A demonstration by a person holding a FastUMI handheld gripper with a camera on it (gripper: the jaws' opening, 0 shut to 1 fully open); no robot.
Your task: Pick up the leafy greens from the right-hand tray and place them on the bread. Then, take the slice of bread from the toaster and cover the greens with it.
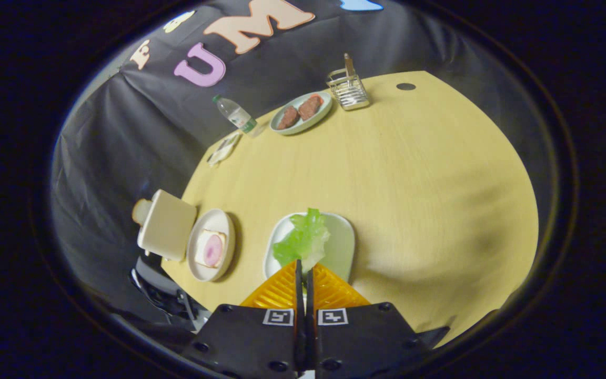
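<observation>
Tongs (303, 273): fingers drawn almost together, a thin slit between them. The tips sit at the near edge of the greens (303, 239); a pale shred of leaf shows at the tips, but whether both fingers press on it cannot be told.

Greens: a ruffled bunch lying on the right-hand tray (342, 242), directly ahead of the tips and in line with the fingers. Its long axis runs away from the tongs, near end at the tips, far end reaching the tray's far rim.

Bread (210, 249): one slice, a pink round on top, on a plate (198, 237) just left of the tray. Toaster (166, 225): beside that plate, further left, at the counter (413, 173) edge, with a second slice (140, 210) showing at its far side.

Further off on the counter: a dish with two brown pieces (301, 112), a wire rack (349, 89), a bottle (235, 115).

Assessment: the task is at the first step, securing the greens. The deciding relation is that the bread lies to the left of the tongs and slightly beyond them, a short sideways carry over the tray rim. Risk: a hold on the leaf edge alone may slip in transit.
</observation>
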